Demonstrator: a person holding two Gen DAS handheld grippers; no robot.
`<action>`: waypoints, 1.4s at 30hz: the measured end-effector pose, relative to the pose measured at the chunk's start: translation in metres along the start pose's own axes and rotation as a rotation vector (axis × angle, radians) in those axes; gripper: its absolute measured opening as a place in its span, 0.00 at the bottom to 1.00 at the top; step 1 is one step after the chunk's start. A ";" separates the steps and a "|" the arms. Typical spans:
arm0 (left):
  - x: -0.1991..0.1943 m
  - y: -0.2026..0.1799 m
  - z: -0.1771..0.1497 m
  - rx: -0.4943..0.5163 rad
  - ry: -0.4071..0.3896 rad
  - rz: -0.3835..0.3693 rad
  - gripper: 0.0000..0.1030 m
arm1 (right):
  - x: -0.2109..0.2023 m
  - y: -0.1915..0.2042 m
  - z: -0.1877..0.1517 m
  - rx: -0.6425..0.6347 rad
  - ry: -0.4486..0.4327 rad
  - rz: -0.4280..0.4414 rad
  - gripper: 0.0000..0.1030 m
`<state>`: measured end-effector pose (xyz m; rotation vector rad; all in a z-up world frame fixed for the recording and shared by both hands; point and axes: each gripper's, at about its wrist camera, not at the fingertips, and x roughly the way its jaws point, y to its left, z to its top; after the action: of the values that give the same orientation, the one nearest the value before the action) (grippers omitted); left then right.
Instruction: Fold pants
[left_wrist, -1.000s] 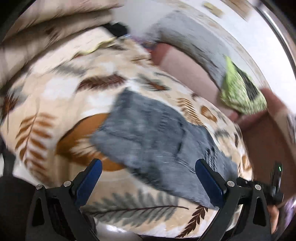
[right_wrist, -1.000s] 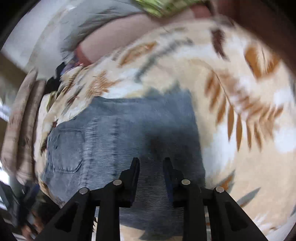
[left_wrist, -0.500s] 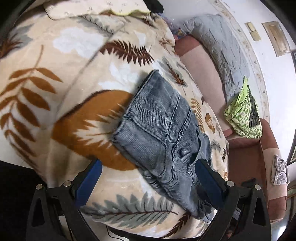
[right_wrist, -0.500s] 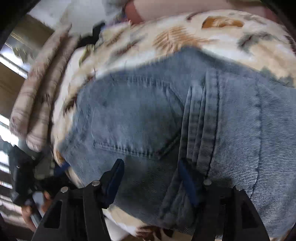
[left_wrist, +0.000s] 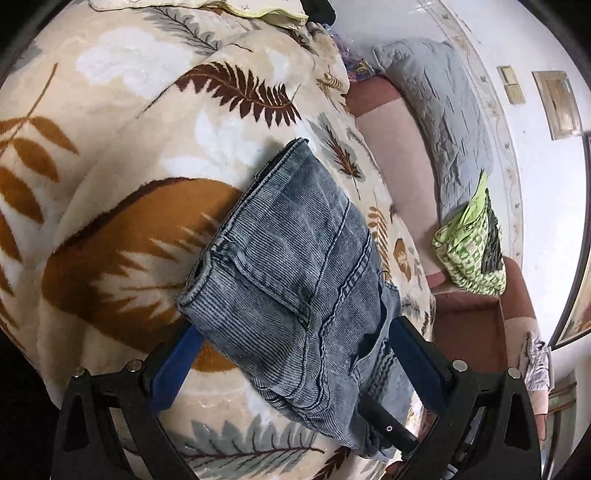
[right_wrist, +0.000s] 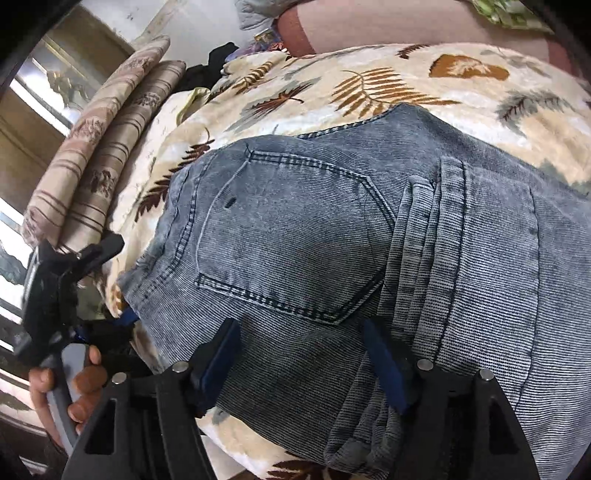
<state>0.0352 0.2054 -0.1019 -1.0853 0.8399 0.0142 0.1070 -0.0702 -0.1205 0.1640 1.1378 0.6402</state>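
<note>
Grey-blue corduroy pants (left_wrist: 295, 266) lie folded on a leaf-print blanket (left_wrist: 110, 155), back pocket up in the right wrist view (right_wrist: 295, 236). My left gripper (left_wrist: 291, 365) is open, its blue fingers straddling the near corner of the pants. My right gripper (right_wrist: 306, 358) is open, its fingers on either side of the pants' near edge below the pocket. The left gripper also shows in the right wrist view (right_wrist: 62, 280), held in a hand at the left edge of the pants.
Striped cushions (right_wrist: 103, 140) lie at the bed's far left. A pink-brown sofa (left_wrist: 399, 155) stands beside the bed with a grey quilt (left_wrist: 450, 122) and a green patterned cloth (left_wrist: 469, 251) on it. The bed edge is just below both grippers.
The right gripper opened from nearly shut and moved left toward the pocket end. The left gripper moved in close, so the pants' corner now lies between its fingers.
</note>
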 end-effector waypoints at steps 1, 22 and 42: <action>-0.003 0.003 -0.001 -0.006 -0.005 -0.009 0.97 | 0.000 -0.004 0.000 0.010 -0.002 0.015 0.71; -0.003 -0.025 -0.002 0.217 -0.053 0.143 0.12 | -0.013 0.001 0.051 0.153 -0.023 0.241 0.71; 0.005 -0.027 -0.006 0.304 -0.061 0.209 0.12 | 0.058 -0.008 0.115 0.267 0.095 0.058 0.75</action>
<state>0.0462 0.1855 -0.0856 -0.7068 0.8661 0.0912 0.2271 -0.0221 -0.1201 0.3998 1.3120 0.5498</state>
